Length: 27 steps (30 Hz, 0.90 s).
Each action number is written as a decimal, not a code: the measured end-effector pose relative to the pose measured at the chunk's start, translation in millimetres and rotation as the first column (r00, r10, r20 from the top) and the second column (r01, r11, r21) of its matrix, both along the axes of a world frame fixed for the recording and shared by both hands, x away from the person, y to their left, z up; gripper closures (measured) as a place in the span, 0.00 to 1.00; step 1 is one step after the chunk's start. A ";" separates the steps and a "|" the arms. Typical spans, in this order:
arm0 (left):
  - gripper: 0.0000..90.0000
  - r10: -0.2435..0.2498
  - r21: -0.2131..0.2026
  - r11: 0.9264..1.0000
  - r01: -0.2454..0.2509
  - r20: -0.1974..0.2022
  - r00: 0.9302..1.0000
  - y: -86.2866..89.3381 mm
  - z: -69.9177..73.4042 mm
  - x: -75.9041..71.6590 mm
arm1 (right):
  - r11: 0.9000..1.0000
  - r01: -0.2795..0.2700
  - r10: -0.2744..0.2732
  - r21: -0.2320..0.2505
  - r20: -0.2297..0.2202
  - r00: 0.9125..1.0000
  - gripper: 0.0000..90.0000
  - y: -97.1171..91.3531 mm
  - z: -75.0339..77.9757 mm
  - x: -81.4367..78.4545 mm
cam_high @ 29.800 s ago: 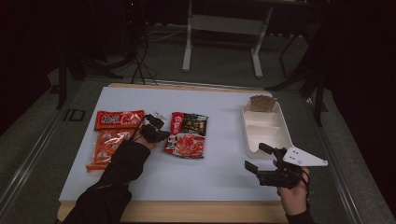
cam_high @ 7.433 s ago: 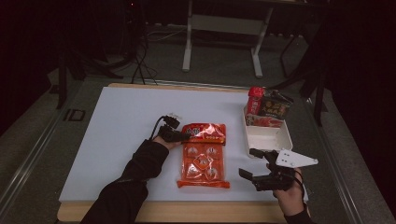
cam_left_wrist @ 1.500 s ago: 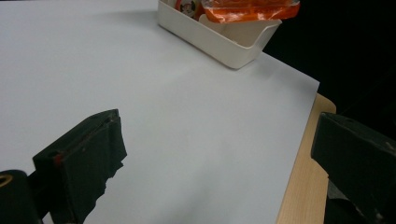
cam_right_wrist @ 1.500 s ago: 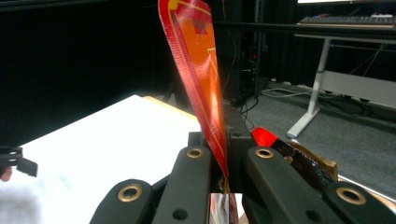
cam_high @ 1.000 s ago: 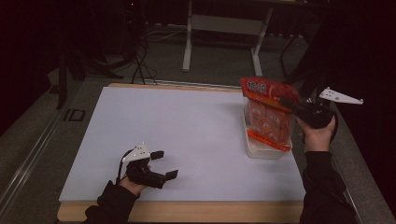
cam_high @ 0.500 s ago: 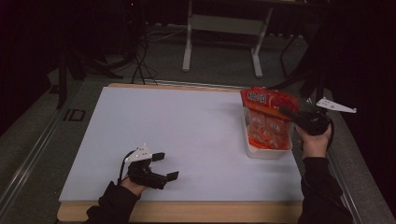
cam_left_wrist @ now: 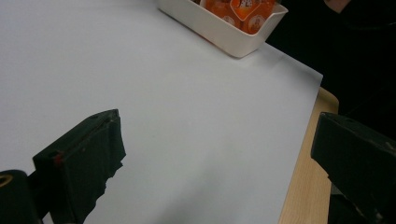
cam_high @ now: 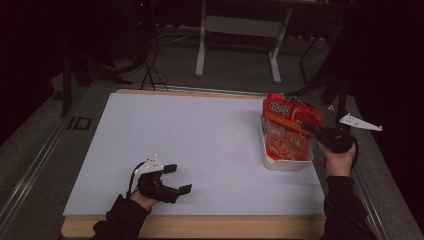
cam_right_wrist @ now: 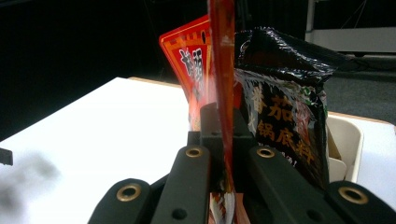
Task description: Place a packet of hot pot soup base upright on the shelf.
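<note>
I hold the orange packet (cam_high: 292, 114) by its sealed edge in the tightly closed jaws of my right gripper (cam_high: 311, 131) so it hangs over the white bin (cam_high: 286, 163) near the tabletop's right edge, while my left gripper (cam_high: 176, 179) rests wide open and empty at the front edge.

1. The wide white table sheet (cam_high: 200, 145) lies bare from nine o'clock to the centre, open for passing.
2. At three o'clock the white rectangular plastic bin (cam_high: 287, 162), packed with orange snack packets (cam_high: 282, 145), blocks the way.
3. Above it the red-orange foil packet (cam_high: 292, 112) hangs clamped in the right gripper (cam_high: 312, 131), closing the space overhead.
</note>
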<state>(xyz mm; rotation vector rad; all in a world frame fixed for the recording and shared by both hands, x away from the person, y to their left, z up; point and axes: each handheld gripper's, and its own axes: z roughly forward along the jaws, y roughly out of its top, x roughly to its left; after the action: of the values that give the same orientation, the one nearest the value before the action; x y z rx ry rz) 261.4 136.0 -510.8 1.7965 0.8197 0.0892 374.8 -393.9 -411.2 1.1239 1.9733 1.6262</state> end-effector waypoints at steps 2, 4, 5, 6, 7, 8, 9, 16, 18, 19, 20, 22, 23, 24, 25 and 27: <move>0.03 0.001 -0.003 1.000 0.000 0.002 1.000 0.3 0.5 0.2 | 1.000 0.004 -0.004 -0.017 0.000 1.000 0.96 1.7 2.5 0.3; 0.03 0.001 -0.002 1.000 -0.001 0.002 1.000 0.4 0.5 0.2 | 1.000 0.008 -0.008 -0.020 -0.001 1.000 0.94 2.4 3.2 0.4; 0.03 0.002 -0.002 1.000 -0.002 0.001 1.000 0.5 0.5 0.4 | 1.000 0.015 -0.015 -0.014 0.002 1.000 0.87 3.1 4.0 0.7; 0.03 0.002 -0.003 1.000 -0.002 0.000 1.000 0.6 0.4 0.4 | 1.000 0.019 -0.019 -0.010 -0.001 1.000 0.83 3.2 4.7 0.7; 0.03 0.002 -0.003 1.000 -0.002 0.000 1.000 0.6 0.4 0.4 | 1.000 0.019 -0.019 -0.010 -0.001 1.000 0.83 3.2 4.7 0.7; 0.03 0.002 -0.003 1.000 -0.002 -0.001 1.000 0.6 0.3 0.4 | 0.999 0.035 -0.035 -0.019 0.010 0.999 0.77 4.3 8.7 -0.3; 0.03 0.002 -0.003 1.000 -0.002 -0.001 1.000 0.6 0.3 0.4 | 0.999 0.043 -0.042 -0.022 0.016 0.999 0.75 4.8 10.8 -0.8; 0.03 0.003 -0.006 1.000 -0.003 -0.002 1.000 0.7 -0.1 0.5 | 0.999 0.039 -0.037 -0.020 0.069 0.997 0.65 9.0 37.2 -8.4; 0.03 0.002 -0.006 1.000 -0.002 0.000 1.000 0.4 0.0 0.3 | 1.000 0.024 -0.022 -0.021 0.089 0.996 0.61 12.3 50.6 -12.6; 0.03 0.002 -0.004 1.000 -0.002 0.001 1.000 0.4 0.0 0.3 | 0.999 0.026 -0.023 -0.021 0.096 0.995 0.59 13.6 54.5 -13.9; 0.03 0.002 -0.006 1.000 -0.002 0.001 1.000 0.3 -0.2 0.3 | 0.999 0.022 -0.020 -0.023 0.098 0.995 0.58 14.9 58.2 -15.1; 0.03 0.002 -0.005 1.000 -0.002 0.005 1.000 0.5 -0.5 0.2 | 0.999 0.020 -0.017 -0.028 0.118 0.993 0.52 17.7 64.8 -17.7; 0.03 0.003 -0.006 1.000 -0.003 0.009 1.000 0.6 -0.6 0.0 | 1.000 0.008 -0.005 -0.025 0.121 0.993 0.47 19.0 67.8 -18.6; 0.03 0.003 -0.006 1.000 -0.003 0.009 1.000 0.6 -0.6 0.0 | 1.000 0.008 -0.005 -0.025 0.121 0.993 0.47 19.0 67.8 -18.6; 0.03 0.004 -0.012 1.000 -0.004 0.014 1.000 0.8 -0.6 -0.3 | 1.000 -0.017 0.020 -0.024 0.123 0.992 0.36 23.1 74.0 -20.1; 0.03 -0.008 0.000 1.000 0.008 0.037 0.999 -0.2 0.8 -1.4 | 0.999 -0.012 0.018 -0.040 0.139 0.990 0.31 27.0 78.2 -22.5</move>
<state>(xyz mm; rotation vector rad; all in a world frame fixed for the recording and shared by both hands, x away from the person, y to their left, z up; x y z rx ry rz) 260.0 135.8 -510.0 1.7929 0.7855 0.1169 352.3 -366.8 -333.0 0.9564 1.9200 1.6203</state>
